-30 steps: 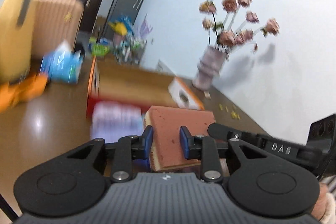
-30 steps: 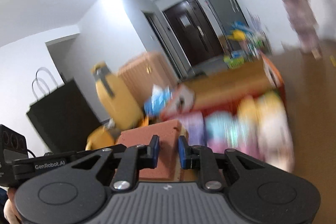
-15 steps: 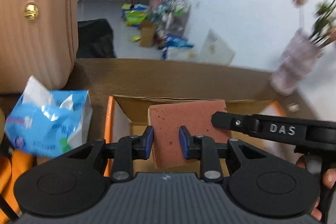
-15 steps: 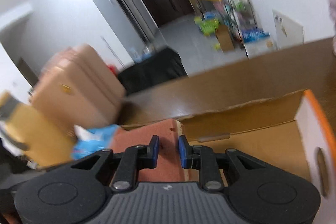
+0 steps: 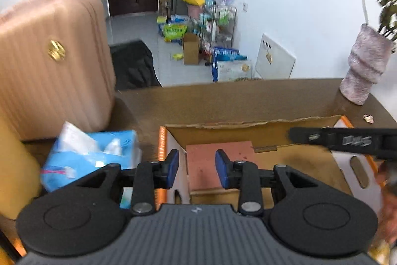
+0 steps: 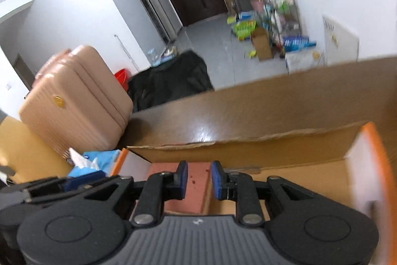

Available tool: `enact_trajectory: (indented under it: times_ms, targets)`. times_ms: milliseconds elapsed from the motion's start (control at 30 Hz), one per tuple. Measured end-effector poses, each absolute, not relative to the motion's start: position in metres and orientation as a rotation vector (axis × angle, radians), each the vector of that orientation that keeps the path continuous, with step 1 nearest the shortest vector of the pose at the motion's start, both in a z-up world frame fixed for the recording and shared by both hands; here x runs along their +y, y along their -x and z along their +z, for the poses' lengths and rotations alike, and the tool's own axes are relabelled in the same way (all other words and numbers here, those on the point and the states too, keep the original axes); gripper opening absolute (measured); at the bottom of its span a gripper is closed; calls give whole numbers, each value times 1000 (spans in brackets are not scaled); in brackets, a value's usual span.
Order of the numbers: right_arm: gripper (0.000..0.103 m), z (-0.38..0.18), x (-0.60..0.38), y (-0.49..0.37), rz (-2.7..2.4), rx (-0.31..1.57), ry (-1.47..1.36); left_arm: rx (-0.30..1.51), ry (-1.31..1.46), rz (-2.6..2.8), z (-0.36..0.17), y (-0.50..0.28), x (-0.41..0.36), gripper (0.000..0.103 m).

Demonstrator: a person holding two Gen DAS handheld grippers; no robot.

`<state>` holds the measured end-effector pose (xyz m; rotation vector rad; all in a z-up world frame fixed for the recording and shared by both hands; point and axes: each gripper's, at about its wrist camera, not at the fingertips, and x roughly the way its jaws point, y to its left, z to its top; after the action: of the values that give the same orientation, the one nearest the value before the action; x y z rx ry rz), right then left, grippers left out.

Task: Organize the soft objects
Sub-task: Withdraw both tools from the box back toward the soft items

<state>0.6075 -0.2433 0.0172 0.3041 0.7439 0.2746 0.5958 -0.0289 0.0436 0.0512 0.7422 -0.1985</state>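
Observation:
A reddish-brown sponge block [image 5: 211, 165] lies in the left part of an open cardboard box [image 5: 248, 132] with orange edges. My left gripper [image 5: 196, 171] is open just above the box's left wall, its pads apart and off the sponge. My right gripper [image 6: 198, 179] is also open above the sponge [image 6: 196, 181], its pads clear of it. The right gripper's body shows as a black bar [image 5: 347, 140] across the box in the left wrist view.
A blue tissue pack [image 5: 94, 158] lies left of the box on the brown table [image 5: 223, 101]. A pink suitcase [image 5: 49, 61] stands behind it. A textured vase [image 5: 364, 76] with flowers stands at the table's right. Clutter sits on the floor beyond.
Both grippers carried the sponge over the box and lowered it in. Both have now opened and let go; the sponge rests in the box.

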Motion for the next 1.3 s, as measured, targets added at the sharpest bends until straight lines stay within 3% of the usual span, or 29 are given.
enact_trajectory:
  times_ms: [133, 200, 233, 433, 567, 667, 867, 1067, 1300]
  targets:
    - [25, 76, -280, -548, 220, 633, -206, 635, -87, -163, 97, -546, -4, 56]
    - [48, 105, -303, -513, 181, 551, -221, 548, -111, -113, 126, -519, 8, 71]
    - [54, 118, -313, -499, 167, 527, -242, 500, -118, -92, 142, -505, 14, 73]
    - [58, 201, -336, -402, 129, 396, -232, 362, -77, -54, 227, -426, 21, 81]
    - [70, 248, -328, -338, 138, 306, -129, 270, -128, -81, 261, -364, 11, 85]
    - [73, 267, -329, -299, 140, 267, -147, 262, -92, -97, 274, -331, 7, 87]
    - [75, 231, -326, -224, 207, 248, -169, 225, -113, -129, 223, -262, 7, 93]
    - [76, 123, -309, -134, 261, 229, -165, 131, -167, -176, 114, -167, 8, 96]
    - [77, 14, -271, -63, 199, 266, -117, 202, -100, -194, 16, -101, 14, 98]
